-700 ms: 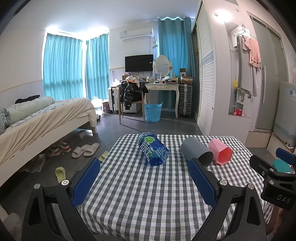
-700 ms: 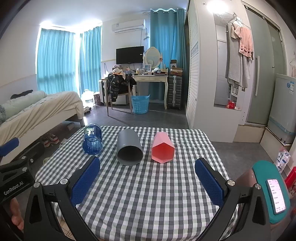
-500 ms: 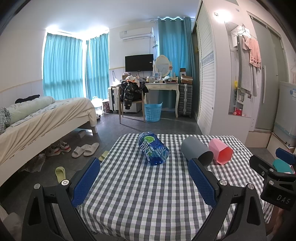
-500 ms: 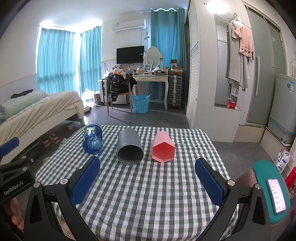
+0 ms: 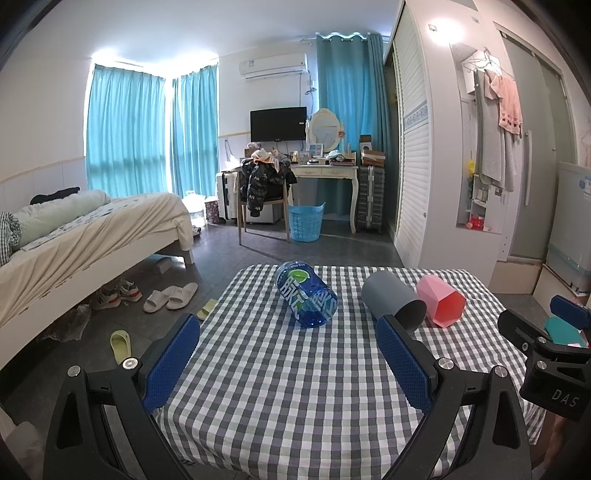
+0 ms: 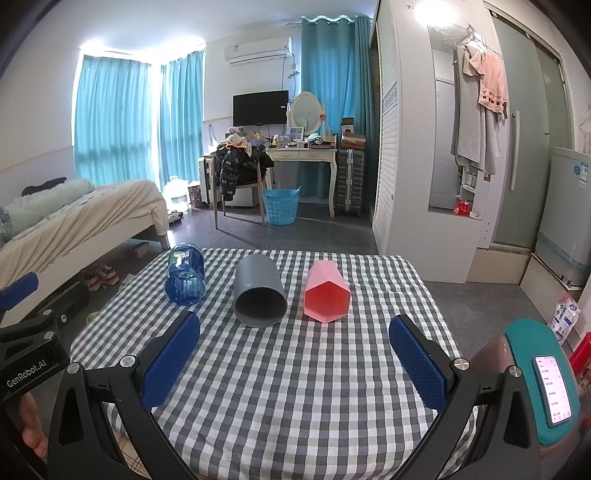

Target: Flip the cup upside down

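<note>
Checked table: left tool's finger hides grey cup's rim.

Bright daylit room, sharp throughout, strong fisheye warp.
Lit from behind the teal curtains and by a glaring ceiling lamp; blown-out whites above the window, soft faint shadows on the bench, dark vignette and bent lines at the edges.
</note>
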Demonstrator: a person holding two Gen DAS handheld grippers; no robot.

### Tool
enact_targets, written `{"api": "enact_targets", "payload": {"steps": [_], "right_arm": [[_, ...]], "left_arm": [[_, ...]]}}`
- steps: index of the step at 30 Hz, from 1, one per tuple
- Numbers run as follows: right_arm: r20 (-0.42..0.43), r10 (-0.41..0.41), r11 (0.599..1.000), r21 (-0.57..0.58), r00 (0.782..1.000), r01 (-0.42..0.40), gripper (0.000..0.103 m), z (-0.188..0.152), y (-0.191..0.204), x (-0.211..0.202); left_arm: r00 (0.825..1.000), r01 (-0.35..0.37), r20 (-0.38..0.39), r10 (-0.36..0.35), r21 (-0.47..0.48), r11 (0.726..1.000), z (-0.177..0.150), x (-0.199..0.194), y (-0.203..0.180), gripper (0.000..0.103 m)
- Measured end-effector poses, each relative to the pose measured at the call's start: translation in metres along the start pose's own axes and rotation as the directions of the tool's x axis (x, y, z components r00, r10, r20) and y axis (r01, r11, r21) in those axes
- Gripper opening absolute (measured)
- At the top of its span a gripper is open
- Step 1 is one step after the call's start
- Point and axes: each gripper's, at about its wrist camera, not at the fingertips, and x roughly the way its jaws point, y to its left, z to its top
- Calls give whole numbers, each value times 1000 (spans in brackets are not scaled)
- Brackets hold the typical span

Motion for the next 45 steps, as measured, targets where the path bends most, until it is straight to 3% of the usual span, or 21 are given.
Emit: {"api": "enact_targets", "payload": {"steps": [45], "right_arm": [[-3, 3, 1000, -10, 1000, -4, 103, -5, 3, 3]], "left_arm": [[1000, 2, -8, -2, -2, 1000, -5, 0, -1, 99]]}}
